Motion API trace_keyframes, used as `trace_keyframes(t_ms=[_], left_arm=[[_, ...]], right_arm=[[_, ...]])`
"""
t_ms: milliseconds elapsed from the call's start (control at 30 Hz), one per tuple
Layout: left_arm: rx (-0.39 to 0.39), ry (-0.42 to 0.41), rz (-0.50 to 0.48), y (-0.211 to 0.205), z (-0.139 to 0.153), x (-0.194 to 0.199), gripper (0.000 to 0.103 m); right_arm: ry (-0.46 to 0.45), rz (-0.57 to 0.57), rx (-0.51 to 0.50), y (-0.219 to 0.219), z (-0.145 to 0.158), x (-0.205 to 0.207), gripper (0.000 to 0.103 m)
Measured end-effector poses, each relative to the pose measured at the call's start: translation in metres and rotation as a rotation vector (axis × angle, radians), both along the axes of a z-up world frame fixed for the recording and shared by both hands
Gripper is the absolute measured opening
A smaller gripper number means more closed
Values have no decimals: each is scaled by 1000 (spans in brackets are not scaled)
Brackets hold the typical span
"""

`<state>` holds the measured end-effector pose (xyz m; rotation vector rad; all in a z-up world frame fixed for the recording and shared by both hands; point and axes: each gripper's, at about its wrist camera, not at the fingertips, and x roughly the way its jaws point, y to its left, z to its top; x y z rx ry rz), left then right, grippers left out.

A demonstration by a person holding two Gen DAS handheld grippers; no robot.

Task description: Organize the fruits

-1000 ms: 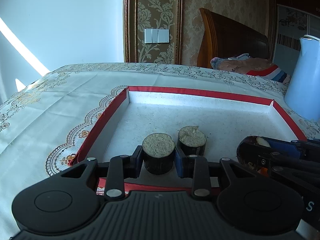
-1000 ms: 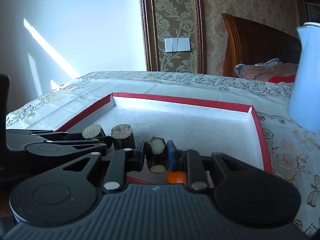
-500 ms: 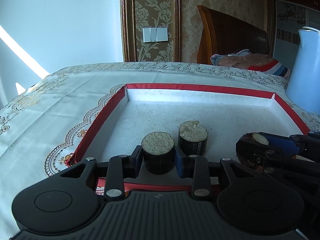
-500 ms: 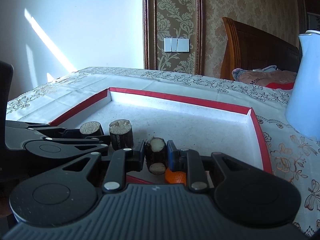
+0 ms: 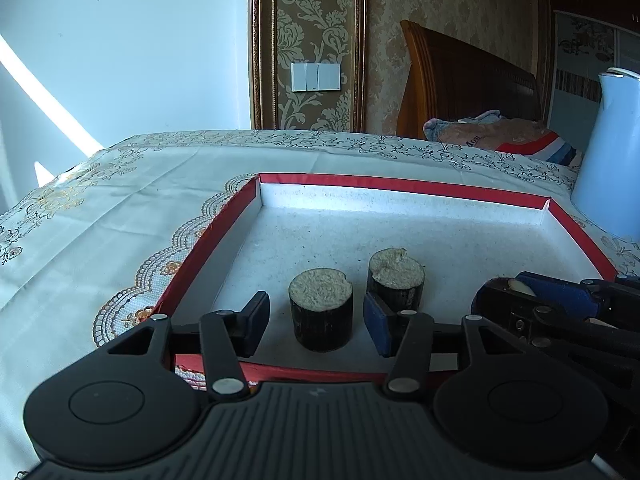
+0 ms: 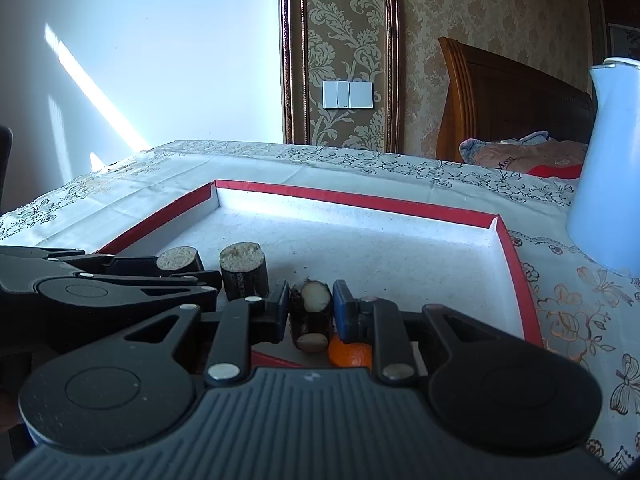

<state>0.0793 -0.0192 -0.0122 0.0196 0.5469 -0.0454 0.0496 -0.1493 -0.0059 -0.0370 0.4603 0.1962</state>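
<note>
A red-rimmed tray (image 5: 400,188) with a white floor lies on the table. Two dark sugarcane stubs stand upright near its front edge: one (image 5: 321,308) between the open fingers of my left gripper (image 5: 316,320), free of both pads, and a second (image 5: 396,282) just behind the right finger. In the right wrist view both stubs (image 6: 244,270) show at the left. My right gripper (image 6: 311,312) is shut on a dark, pale-fleshed piece of cane (image 6: 311,316), held over the tray's front edge (image 6: 276,360). A small orange (image 6: 350,354) lies below the right finger.
A tall white jug (image 6: 612,168) stands to the right of the tray on the embroidered tablecloth (image 5: 100,216). A wooden headboard and folded bedding (image 5: 500,136) lie beyond the table. The right gripper's body (image 5: 560,312) sits close beside the left one.
My left gripper has opened and let go of the front cane stub, which stands in the tray. My right gripper still holds its cane piece and has barely moved.
</note>
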Motion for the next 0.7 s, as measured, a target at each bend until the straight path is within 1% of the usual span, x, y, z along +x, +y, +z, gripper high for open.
trace_keyframes(t_ms=[100,267,433,700], left_arm=[[20,-20,0,-3,2,-5,61],[31,-63,-1,-4,6,-15,61],[13,-88,0,-1,9,-24,61],[-22,-92,17,9,11,-34,61]], right_arm=[[1,0,8,-1,0,-1,23],[-3,1,23,-4,3,-7,23],[-20,-2,42,-7,6,-14,23],[-39,-20,56,-11,10,-24,23]])
